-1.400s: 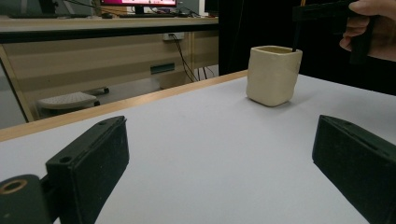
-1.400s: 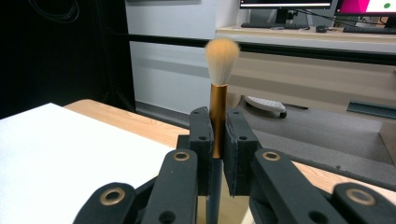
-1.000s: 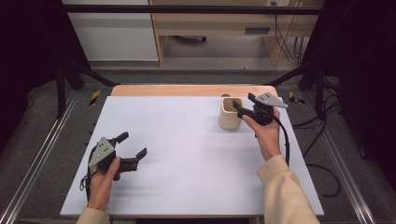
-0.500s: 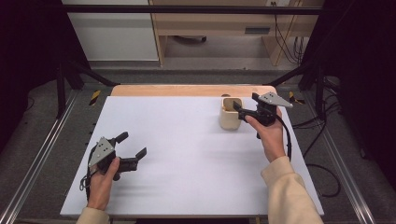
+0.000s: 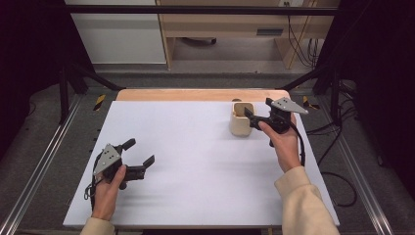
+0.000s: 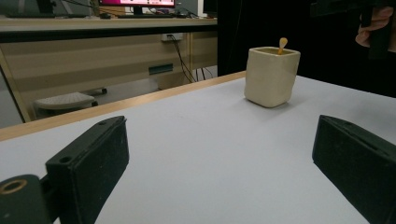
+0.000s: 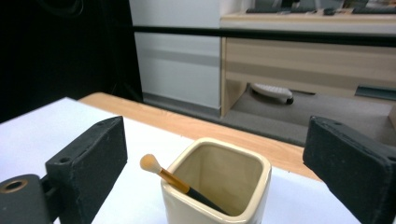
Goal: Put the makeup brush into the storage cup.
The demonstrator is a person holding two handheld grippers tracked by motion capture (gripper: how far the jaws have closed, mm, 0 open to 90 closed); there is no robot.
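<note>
A cream square cup (image 5: 241, 125) stands at the back right of the white table (image 5: 195, 161). In the right gripper view a small brush (image 7: 173, 179) with an orange handle and pale tip leans inside the cup (image 7: 219, 196). My right gripper (image 5: 249, 118) is open just right of the cup, its jaws reaching around the rim. In its own view the right gripper (image 7: 219, 158) hovers over the cup's mouth with nothing gripped. My left gripper (image 5: 140, 151) stands open and empty at the front left. From the left gripper (image 6: 224, 158) the cup (image 6: 272, 77) is far off.
A wooden strip (image 5: 200, 94) runs along the table's far edge. Behind it are a wooden desk (image 5: 230, 24) and cables on the floor (image 5: 337, 129). Metal rails (image 5: 39, 166) flank the table. The right hand (image 6: 373, 23) appears at the top right of the left gripper view.
The right gripper has drifted slightly to the right and toward me beside the cup. The left gripper has stayed put.
</note>
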